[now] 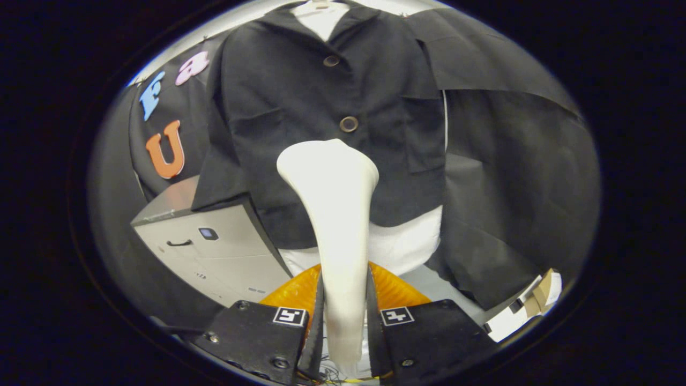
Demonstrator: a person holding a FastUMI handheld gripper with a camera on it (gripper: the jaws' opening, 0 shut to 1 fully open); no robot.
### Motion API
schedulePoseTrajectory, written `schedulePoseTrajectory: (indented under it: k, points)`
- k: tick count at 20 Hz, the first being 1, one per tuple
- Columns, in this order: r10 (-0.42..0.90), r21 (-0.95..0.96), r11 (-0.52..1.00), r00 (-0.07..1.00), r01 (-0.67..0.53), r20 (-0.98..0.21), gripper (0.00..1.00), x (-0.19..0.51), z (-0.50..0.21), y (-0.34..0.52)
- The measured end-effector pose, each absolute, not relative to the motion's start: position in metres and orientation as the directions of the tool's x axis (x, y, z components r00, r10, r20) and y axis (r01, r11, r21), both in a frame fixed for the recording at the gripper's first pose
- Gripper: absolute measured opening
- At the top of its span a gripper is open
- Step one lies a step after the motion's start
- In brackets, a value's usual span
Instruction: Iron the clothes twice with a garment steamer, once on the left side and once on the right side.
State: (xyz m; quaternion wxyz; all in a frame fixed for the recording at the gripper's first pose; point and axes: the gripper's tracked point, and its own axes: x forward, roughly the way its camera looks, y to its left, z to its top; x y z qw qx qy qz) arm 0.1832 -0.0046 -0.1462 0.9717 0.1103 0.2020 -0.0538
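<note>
Gripper [343,316] clenched on garment steamer [335,214], both fingers pressing its white handle from either side, one at 9 o'clock of it, other at 3. Steamer runs straight ahead from between the fingers toward 12 o'clock and widens into a flared head. Head sits in front of the dark jacket [321,107], just below its lower button [349,124], about on the jacket's centre line; touching the cloth or not, cannot tell.

Jacket hangs upright, facing the gripper, collar open at the top. Upper button [331,60] at 12 o'clock of the lower one. One patch pocket [257,136] at 9 o'clock of the steamer head, another [424,134] at 3 o'clock. White garment [407,241] shows under the jacket hem and at the neck.

Orange ribbed thing [396,292] just beyond the fingers, behind the steamer handle, what it is unclear. Grey cabinet [214,252] with a dark handle at 8 o'clock of the steamer. Cardboard bits and white paper [541,295] at 4 o'clock, well apart from the jacket.
</note>
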Motion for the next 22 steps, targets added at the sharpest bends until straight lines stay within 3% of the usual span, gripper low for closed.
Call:
schedulePoseTrajectory:
  k: [7, 13, 22]
  points:
    - [-0.142, 0.226, 0.951, 0.946, 0.213, -0.293, 0.37, 0.156, -0.061, -0.099]
    - [-0.174, 0.202, 0.958, 0.971, 0.205, -0.162, 0.37, 0.181, 0.033, -0.149]
    - [-0.107, 0.184, 0.976, 0.993, 0.113, -0.039, 0.37, 0.245, 0.143, -0.133]
